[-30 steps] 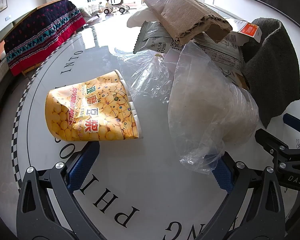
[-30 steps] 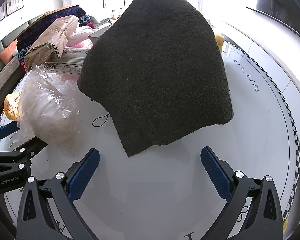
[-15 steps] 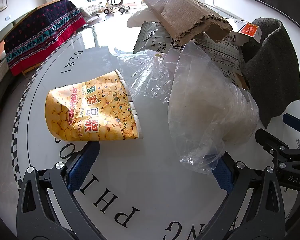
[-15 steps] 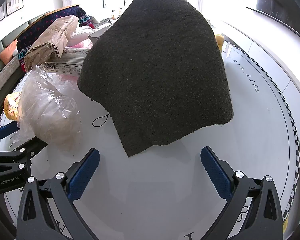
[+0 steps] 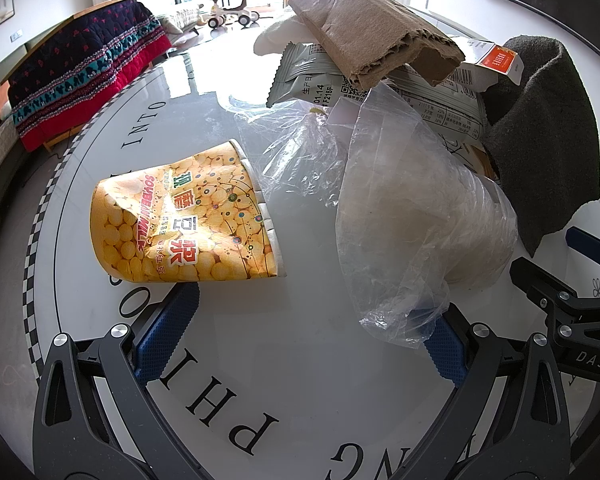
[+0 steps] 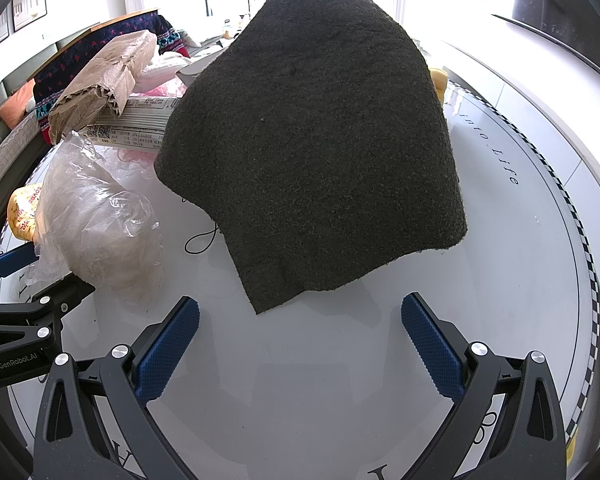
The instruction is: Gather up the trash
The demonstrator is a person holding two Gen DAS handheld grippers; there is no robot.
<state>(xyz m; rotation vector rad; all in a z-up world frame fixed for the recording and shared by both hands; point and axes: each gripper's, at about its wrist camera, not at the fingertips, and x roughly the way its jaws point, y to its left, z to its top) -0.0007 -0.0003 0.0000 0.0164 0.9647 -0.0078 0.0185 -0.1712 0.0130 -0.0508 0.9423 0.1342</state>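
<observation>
Trash lies in a loose heap on the white round table [image 5: 300,360], just ahead of both sets of fingers. The left gripper [image 5: 304,332] has its blue-padded fingers [image 5: 166,332] spread wide and holding nothing. One finger's tip sits just under the near edge of a crushed yellow cup [image 5: 184,220], which lies on its side with its rim turned toward the heap. The other finger's tip is partly covered by the loose lower corner of a clear bag [image 5: 420,224]; whether they touch cannot be told. Beyond the bag lie silver wrappers [image 5: 304,76], and a torn strip of cardboard [image 5: 368,28] rests on top of them. Farther right of the left fingers a dark felt cloth [image 5: 548,136] drapes over something hidden. Past the table's far edge hangs a patterned blanket [image 5: 80,76].

The right gripper [image 6: 300,340] also has its fingers [image 6: 168,344] spread wide and empty, hovering over bare table. The cloth [image 6: 316,152] rises straight ahead of them, and its lowest corner hangs between the two tips without touching either. Left of these fingers sit the bag [image 6: 96,216], the left gripper's black frame [image 6: 20,320], and, farther off, the cup [image 6: 22,208], cardboard [image 6: 104,80] and wrappers [image 6: 136,124].
</observation>
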